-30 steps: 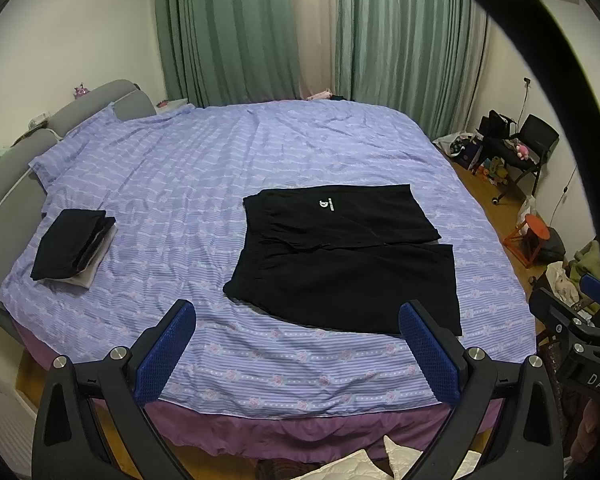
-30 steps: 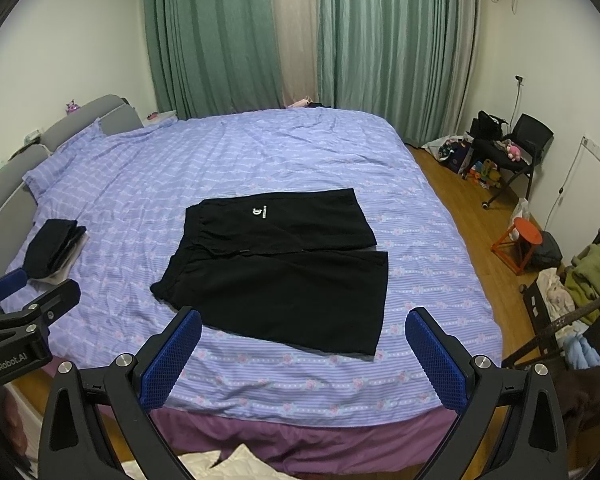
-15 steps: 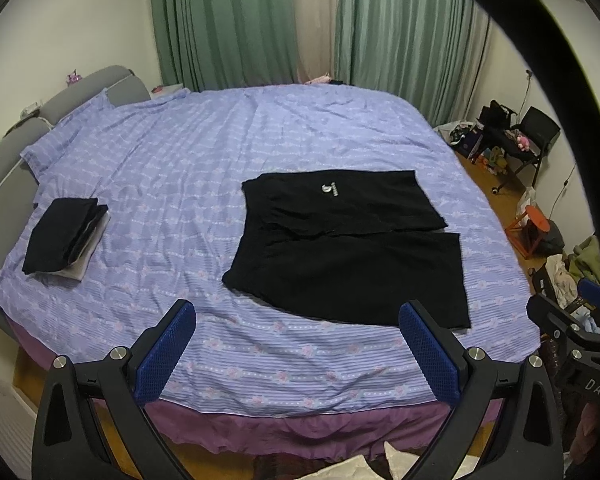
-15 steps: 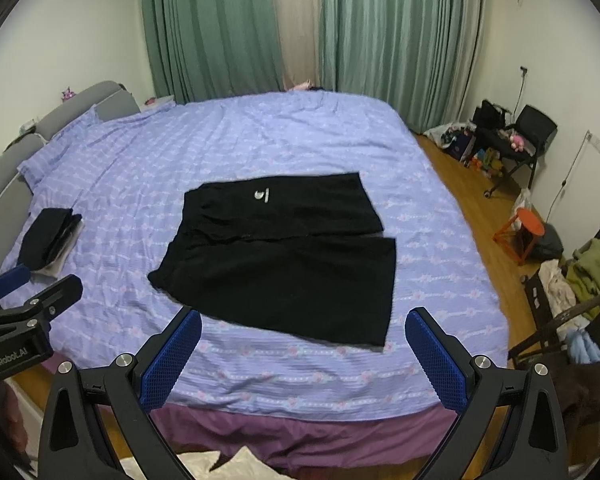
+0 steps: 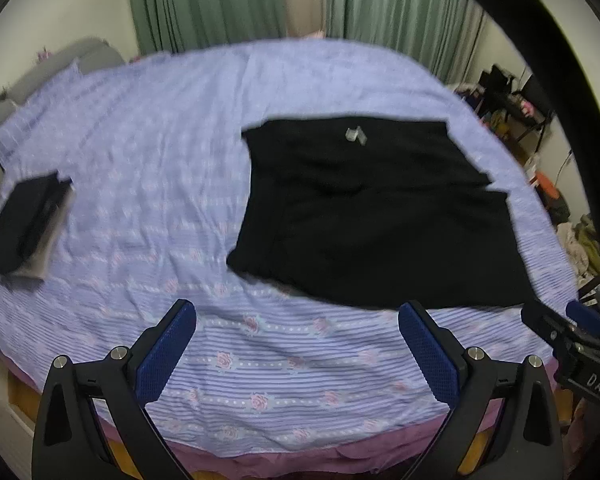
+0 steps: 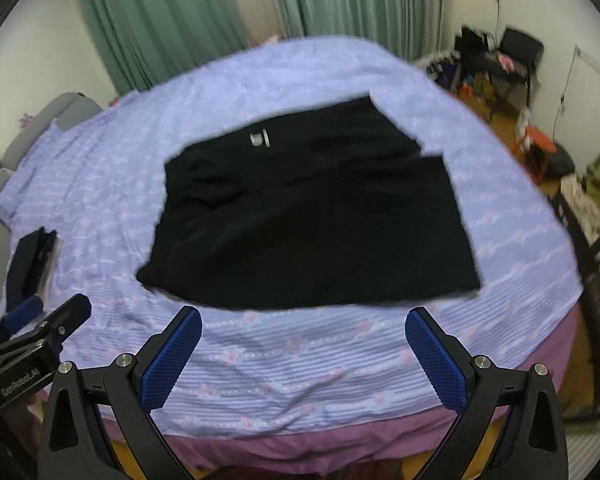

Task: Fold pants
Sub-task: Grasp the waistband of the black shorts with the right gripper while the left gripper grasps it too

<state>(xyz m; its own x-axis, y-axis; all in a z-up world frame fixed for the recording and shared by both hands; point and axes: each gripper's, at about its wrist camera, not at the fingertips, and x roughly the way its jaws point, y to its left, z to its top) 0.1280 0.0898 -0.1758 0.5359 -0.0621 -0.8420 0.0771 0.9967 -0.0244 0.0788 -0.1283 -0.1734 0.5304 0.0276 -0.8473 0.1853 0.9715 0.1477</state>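
Black shorts (image 5: 372,216) with a small white logo lie spread flat on the purple striped bed sheet (image 5: 148,152), waistband to the left, legs to the right. They also show in the right wrist view (image 6: 308,216). My left gripper (image 5: 298,354) is open and empty above the sheet, short of the shorts' near edge. My right gripper (image 6: 304,354) is open and empty, also just short of the near edge. Both views are motion-blurred.
A stack of folded dark clothes (image 5: 24,224) lies at the bed's left side, also in the right wrist view (image 6: 30,264). Green curtains (image 5: 220,4) hang behind. A chair and clutter (image 6: 512,64) stand on the wooden floor at right.
Both grippers have moved forward and down toward the bed. The shorts now look larger and nearer. The jaws stay open.
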